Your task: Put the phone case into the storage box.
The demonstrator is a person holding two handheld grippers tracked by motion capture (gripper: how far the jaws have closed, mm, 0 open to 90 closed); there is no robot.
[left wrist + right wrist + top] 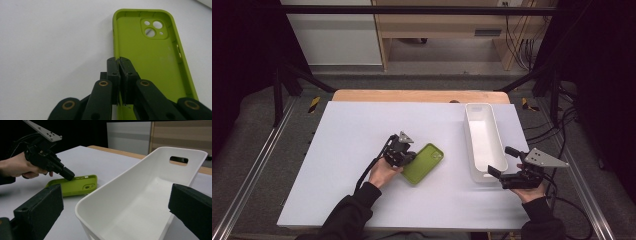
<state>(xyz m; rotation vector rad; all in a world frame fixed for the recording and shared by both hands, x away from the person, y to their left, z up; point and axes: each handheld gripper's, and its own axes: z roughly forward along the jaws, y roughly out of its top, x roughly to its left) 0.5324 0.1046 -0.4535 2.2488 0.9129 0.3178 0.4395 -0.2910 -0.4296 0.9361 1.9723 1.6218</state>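
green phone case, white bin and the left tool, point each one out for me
green phone case (150,62): left gripper view, on its inner back panel.
white bin (482,137): high view, on its bare floor.
left tool (119,62): left gripper view, at the tips closed on the case's side wall.

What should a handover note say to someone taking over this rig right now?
Left gripper: shut on the side wall of the green phone case, which lies open side up on the white table.
Right gripper: open, jaws either side of the near end of the white bin, not clamped.
Done: case pinched; the bin holds nothing.
Left, probably: lift the case, carry it across and drop it in the bin.
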